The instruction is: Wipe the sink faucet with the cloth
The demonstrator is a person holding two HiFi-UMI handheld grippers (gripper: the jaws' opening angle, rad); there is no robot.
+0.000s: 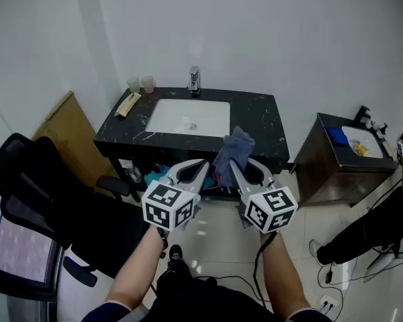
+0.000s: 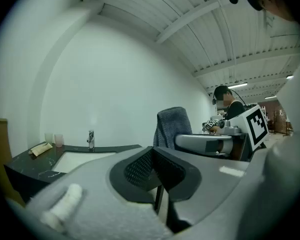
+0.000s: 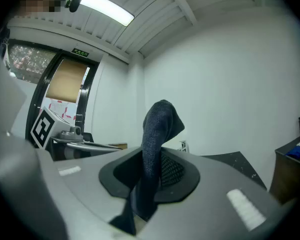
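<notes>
A chrome faucet (image 1: 195, 80) stands at the back of a white sink (image 1: 190, 117) set in a black marble counter (image 1: 258, 119). My right gripper (image 1: 238, 170) is shut on a blue-grey cloth (image 1: 232, 152), which stands up above the jaws and hangs below them; the right gripper view shows the cloth (image 3: 157, 134) pinched between the pads, with the faucet (image 3: 183, 146) small behind it. My left gripper (image 1: 200, 168) is shut and holds nothing. In the left gripper view the faucet (image 2: 91, 139) is far ahead at left and the cloth (image 2: 171, 128) at right. Both grippers hover in front of the counter, well short of the faucet.
Two cups (image 1: 140, 84) and a tan packet (image 1: 127, 104) sit on the counter's left. A black office chair (image 1: 47, 193) is at my left, a dark side cabinet (image 1: 346, 156) at right. A person's legs (image 1: 363, 230) and cables (image 1: 332, 274) lie on the floor right.
</notes>
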